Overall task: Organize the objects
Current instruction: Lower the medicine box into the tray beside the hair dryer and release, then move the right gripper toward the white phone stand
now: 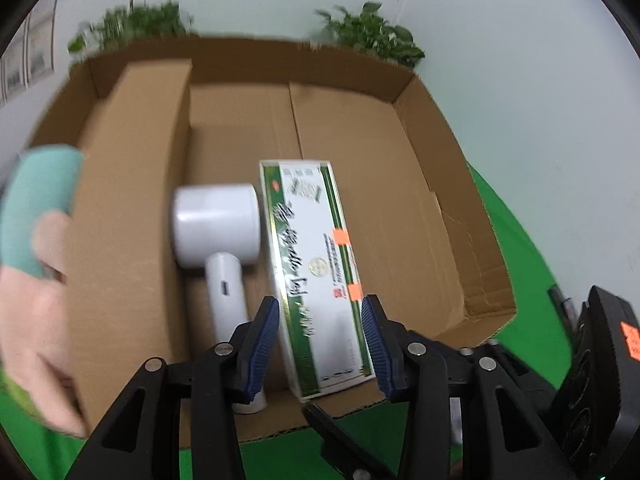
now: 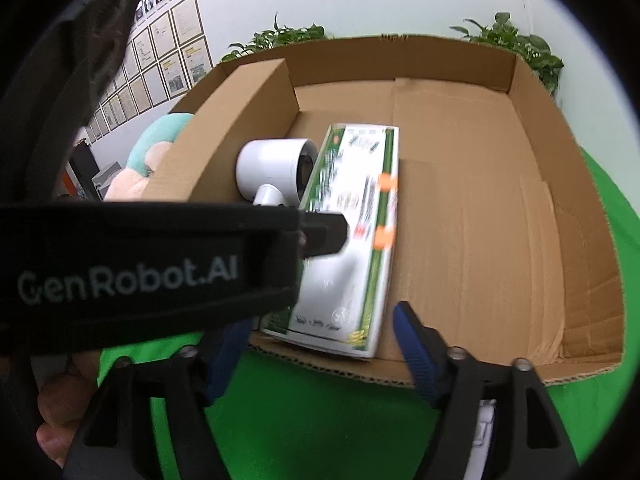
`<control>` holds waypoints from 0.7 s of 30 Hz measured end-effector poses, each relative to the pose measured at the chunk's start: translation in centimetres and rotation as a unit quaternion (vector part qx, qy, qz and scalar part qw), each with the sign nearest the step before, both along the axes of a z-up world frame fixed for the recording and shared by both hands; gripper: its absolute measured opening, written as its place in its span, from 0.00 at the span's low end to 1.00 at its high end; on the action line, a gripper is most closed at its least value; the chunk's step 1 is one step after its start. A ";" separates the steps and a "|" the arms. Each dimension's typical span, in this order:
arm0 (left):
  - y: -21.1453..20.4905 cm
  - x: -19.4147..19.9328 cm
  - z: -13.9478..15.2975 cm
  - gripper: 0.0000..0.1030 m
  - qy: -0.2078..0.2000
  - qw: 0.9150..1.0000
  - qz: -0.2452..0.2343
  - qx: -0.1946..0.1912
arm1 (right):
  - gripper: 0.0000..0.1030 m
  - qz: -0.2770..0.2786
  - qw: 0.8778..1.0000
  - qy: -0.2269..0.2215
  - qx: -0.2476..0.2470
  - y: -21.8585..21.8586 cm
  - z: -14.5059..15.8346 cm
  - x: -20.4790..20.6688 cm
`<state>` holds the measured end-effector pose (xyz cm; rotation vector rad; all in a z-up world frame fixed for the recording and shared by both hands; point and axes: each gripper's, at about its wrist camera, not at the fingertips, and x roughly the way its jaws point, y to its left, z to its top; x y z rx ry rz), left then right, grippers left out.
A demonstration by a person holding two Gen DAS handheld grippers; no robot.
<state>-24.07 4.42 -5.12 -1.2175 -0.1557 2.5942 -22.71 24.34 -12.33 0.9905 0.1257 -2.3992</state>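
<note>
A long white and green box lies flat on the floor of a big open cardboard carton, beside a white hair dryer. My left gripper straddles the near half of the box; its blue pads stand just off the box's sides, so it is open. In the right wrist view the same box and hair dryer show, partly hidden by the left gripper's black casing. My right gripper is wide open at the carton's near edge, holding nothing.
A tall brown cardboard box stands along the carton's left side. A teal and peach plush toy sits outside it on the left. A black device stands on the green cloth at the right. Plants line the wall.
</note>
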 end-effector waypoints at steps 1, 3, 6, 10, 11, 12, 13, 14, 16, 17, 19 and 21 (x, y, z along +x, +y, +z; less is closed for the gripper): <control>0.2 0.9 0.8 0.50 0.022 0.999 0.006 -0.022 | 0.82 0.001 1.000 0.010 0.003 0.1 0.3 0.6; 0.3 2.9 2.2 0.72 0.063 0.997 0.015 -0.047 | 0.90 0.000 1.000 0.028 0.009 0.4 0.9 1.8; 0.4 6.1 4.1 0.92 0.121 0.989 0.034 -0.071 | 0.99 -0.012 0.998 0.064 0.022 1.3 1.8 3.7; 0.7 10.2 5.2 0.99 0.168 0.979 0.055 -0.104 | 0.99 -0.034 0.995 0.094 0.029 2.6 2.7 6.2; 0.6 10.9 5.4 0.99 0.171 0.978 0.057 -0.109 | 0.99 -0.041 0.994 0.098 0.028 2.9 2.9 6.8; 0.7 11.6 5.4 0.99 0.173 0.977 0.059 -0.114 | 0.99 -0.047 0.994 0.100 0.025 3.1 3.1 7.3; 0.7 12.4 5.4 0.99 0.174 0.976 0.062 -0.118 | 0.99 -0.051 0.993 0.102 0.021 3.5 3.2 7.9; 0.7 12.9 5.3 0.99 0.174 0.975 0.065 -0.122 | 0.99 -0.054 0.993 0.102 0.019 3.8 3.3 8.4; 0.7 14.2 5.2 0.99 0.174 0.974 0.072 -0.128 | 0.99 -0.060 0.993 0.103 0.019 4.4 3.4 9.5; 0.7 14.8 5.1 0.99 0.171 0.974 0.077 -0.130 | 0.99 -0.061 0.993 0.102 0.020 4.5 3.3 9.9; 0.8 15.6 4.7 0.99 0.164 0.975 0.082 -0.129 | 0.99 -0.064 0.993 0.098 0.020 4.9 3.1 10.8; 0.9 16.4 4.2 0.99 0.158 0.975 0.088 -0.130 | 0.99 -0.068 0.993 0.094 0.020 5.4 3.1 11.1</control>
